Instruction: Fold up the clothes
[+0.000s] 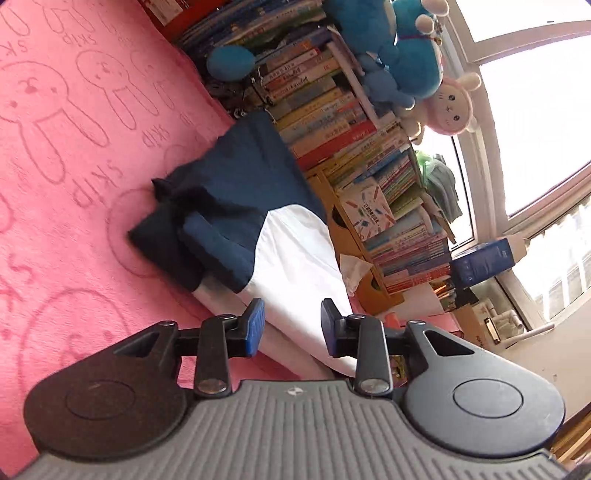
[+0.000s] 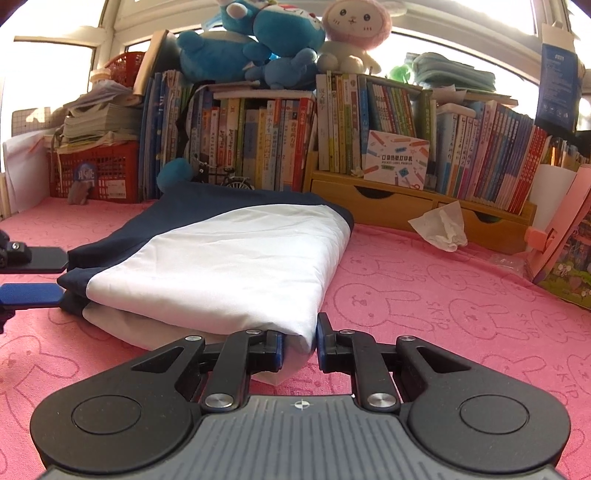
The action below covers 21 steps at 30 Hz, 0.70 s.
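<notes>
A folded navy-and-white garment [image 2: 221, 258] lies on the pink blanket [image 2: 461, 314], its woven bunnies repeating the word "SKIP". My right gripper [image 2: 300, 349] sits low at the garment's near corner, its jaws narrowly parted on either side of the white folded edge; I cannot tell whether they pinch the cloth. My left gripper [image 1: 292, 325] hangs with its jaws apart and nothing between them, the garment's white part just ahead of it. Past the garment from the right gripper, a card against the bookshelf [image 2: 332, 129] reads "POCKET LABEL PRINTER" [image 2: 397, 160]; most book spines are too small to read. The right view alone shows the left gripper's two fingers [image 2: 33, 275] at the garment's navy side, a crumpled tissue [image 2: 441, 225] ahead to the right, and a red crate [image 2: 96, 173] stacked with papers. The left view alone shows the navy sleeves bunched on top [image 1: 207, 218] and bright windows [image 1: 535, 129]. Blue and pink plush toys [image 2: 280, 33] top the shelf.
</notes>
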Each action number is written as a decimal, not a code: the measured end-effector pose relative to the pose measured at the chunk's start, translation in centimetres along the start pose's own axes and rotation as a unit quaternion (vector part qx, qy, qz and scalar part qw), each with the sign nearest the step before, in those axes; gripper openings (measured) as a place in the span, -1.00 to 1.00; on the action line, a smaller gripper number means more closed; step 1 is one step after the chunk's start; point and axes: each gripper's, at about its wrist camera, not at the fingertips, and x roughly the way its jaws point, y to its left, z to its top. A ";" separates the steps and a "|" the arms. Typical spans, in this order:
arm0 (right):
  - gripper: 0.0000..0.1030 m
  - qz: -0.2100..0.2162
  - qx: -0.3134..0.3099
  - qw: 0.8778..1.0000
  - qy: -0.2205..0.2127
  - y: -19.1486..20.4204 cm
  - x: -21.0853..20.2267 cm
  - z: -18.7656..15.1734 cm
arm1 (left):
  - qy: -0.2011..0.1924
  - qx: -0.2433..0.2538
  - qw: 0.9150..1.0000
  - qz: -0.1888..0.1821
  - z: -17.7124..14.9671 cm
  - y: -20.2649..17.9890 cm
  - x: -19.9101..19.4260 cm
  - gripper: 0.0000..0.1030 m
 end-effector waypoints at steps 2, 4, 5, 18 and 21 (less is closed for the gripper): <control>-0.65 -0.001 -0.002 1.000 0.001 0.0 0.0 -0.1 | 0.010 -0.014 1.000 0.015 -0.1 -0.1 1.9 -0.16; -0.65 -0.001 -0.005 1.000 0.001 0.1 0.0 -0.1 | 0.008 -0.027 0.999 0.024 -0.3 -0.1 3.2 -0.18; -0.65 -0.002 -0.007 1.000 0.001 0.2 0.0 -0.1 | 0.000 -0.032 0.999 0.028 -0.3 0.0 3.5 -0.27; -0.62 -0.005 -0.030 1.000 0.001 1.5 0.5 0.2 | -0.099 0.023 0.988 0.120 1.4 -0.2 2.0 -0.38; -0.58 0.000 -0.020 1.000 0.015 1.2 1.2 0.4 | -0.109 -0.008 0.986 0.127 2.1 0.8 2.3 -0.51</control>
